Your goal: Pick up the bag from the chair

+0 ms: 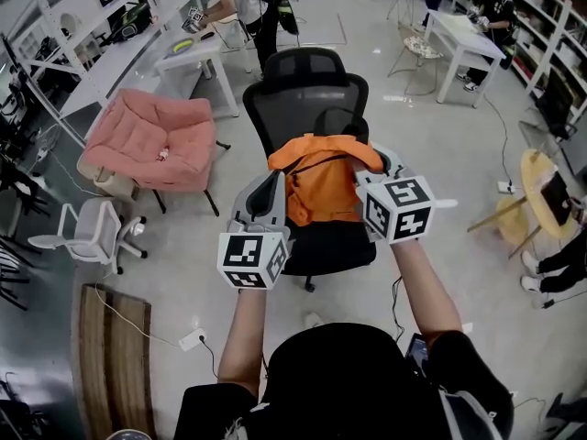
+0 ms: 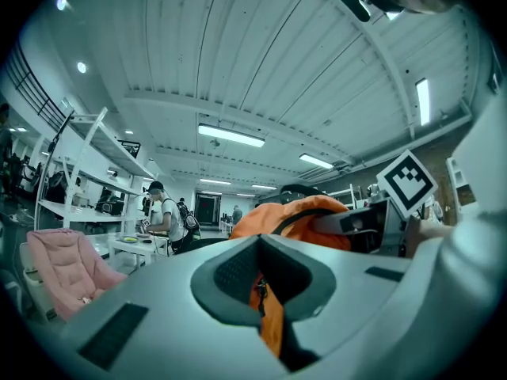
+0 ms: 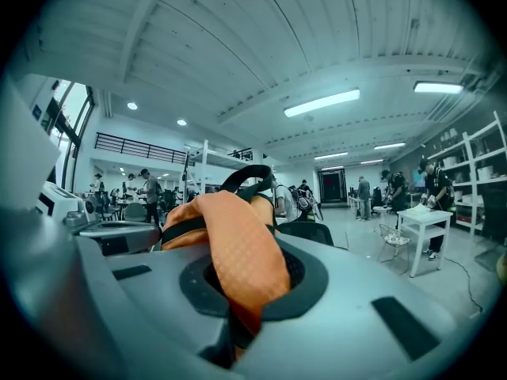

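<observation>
Centrally, the black office chair (image 1: 307,90) stands with its backrest on the far side, and the orange bag (image 1: 321,186) hangs over its seat, just in front of that backrest. Whether the bag's base touches the seat cannot be told from above.

The bag is soft, so it is taken from both flanks at once. The left gripper (image 1: 278,191) is at its left edge and the right gripper (image 1: 363,180) at its right edge, both pointing roughly level. This probably keeps it from sagging or swinging to one side.

In the left gripper view the jaws are closed on a fold of orange fabric with a zip. In the right gripper view the jaws pinch a broad orange flap.

The bag seems to stand upright, its long axis roughly vertical. Its width spans left to right between the grippers, and its black carry loop (image 3: 249,176) is uppermost on the far side.
</observation>
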`<state>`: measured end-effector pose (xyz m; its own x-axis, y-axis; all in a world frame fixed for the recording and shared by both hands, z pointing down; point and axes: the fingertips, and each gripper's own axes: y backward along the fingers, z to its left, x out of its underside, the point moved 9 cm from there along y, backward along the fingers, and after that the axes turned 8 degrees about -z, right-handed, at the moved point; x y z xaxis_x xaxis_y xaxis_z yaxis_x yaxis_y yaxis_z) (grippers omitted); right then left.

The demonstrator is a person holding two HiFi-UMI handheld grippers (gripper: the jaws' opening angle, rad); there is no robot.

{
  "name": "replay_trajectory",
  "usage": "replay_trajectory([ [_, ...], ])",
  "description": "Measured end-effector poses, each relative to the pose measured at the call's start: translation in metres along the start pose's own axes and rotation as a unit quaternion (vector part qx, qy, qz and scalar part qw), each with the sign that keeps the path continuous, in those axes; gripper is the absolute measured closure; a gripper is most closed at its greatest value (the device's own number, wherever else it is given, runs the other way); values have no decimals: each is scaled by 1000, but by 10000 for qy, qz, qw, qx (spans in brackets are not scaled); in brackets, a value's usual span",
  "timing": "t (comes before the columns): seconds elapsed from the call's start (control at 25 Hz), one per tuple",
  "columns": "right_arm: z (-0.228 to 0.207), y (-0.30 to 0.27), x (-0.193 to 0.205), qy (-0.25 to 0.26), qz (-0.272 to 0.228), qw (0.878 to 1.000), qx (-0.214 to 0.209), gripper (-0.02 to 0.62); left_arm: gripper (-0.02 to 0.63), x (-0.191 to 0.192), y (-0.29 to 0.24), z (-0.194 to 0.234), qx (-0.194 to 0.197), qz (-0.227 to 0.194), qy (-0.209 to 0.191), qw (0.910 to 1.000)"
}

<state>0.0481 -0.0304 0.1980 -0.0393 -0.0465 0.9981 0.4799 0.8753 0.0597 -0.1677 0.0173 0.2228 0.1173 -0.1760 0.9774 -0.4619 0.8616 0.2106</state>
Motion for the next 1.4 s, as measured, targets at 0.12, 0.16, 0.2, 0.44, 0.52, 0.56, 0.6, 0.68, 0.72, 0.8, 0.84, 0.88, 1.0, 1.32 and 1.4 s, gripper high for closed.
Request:
replay_trajectory([
  [0.12,-4,10,-5,-18,-20,10000,-39,583,597,-5,1,-10,-53,-8,22,10000],
  [0.16,-6,14,-6,-21,-27,10000,-49,583,598,-7,1,-15,-74,-14,26,10000],
  [0.2,-8,18,-8,-21,-34,10000,-58,583,597,-9,1,-20,-90,-21,24,10000],
  [0.44,-21,44,-17,-11,-45,9999,-141,583,597,-16,5,-53,-159,-53,-35,9999],
  [0.52,-24,55,-19,-10,-50,9998,-192,583,597,-19,9,-65,-204,-70,-45,9998],
  [0.56,-26,60,-20,-5,-51,9997,-222,583,598,-19,11,-70,-232,-77,-43,9997],
  [0.6,-28,66,-21,-1,-49,9997,-248,583,597,-20,13,-77,-258,-76,-35,9996],
  [0.68,-32,78,-20,-15,-33,9996,-280,583,597,-19,17,-91,-298,-52,-25,9995],
  [0.72,-35,85,-20,-30,-20,9995,-298,583,597,-19,19,-98,-318,-34,-36,9995],
  [0.8,-38,98,-20,-39,0,9994,-349,583,598,-19,25,-112,-364,-4,-60,9993],
  [0.84,-39,104,-21,-31,5,9993,-374,583,597,-20,28,-119,-375,1,-66,9993],
  [0.88,-40,111,-22,-24,3,9992,-395,583,597,-20,31,-126,-376,1,-76,9993],
  [1.0,-43,130,-21,-26,-25,9991,-427,583,598,-20,41,-145,-377,9,-125,9992],
  [1.32,-51,172,-23,15,-126,9987,-500,583,597,-23,57,-184,-406,-71,-264,9988],
  [1.4,-53,178,-24,28,-136,9986,-503,583,598,-23,59,-192,-421,-76,-271,9987],
])
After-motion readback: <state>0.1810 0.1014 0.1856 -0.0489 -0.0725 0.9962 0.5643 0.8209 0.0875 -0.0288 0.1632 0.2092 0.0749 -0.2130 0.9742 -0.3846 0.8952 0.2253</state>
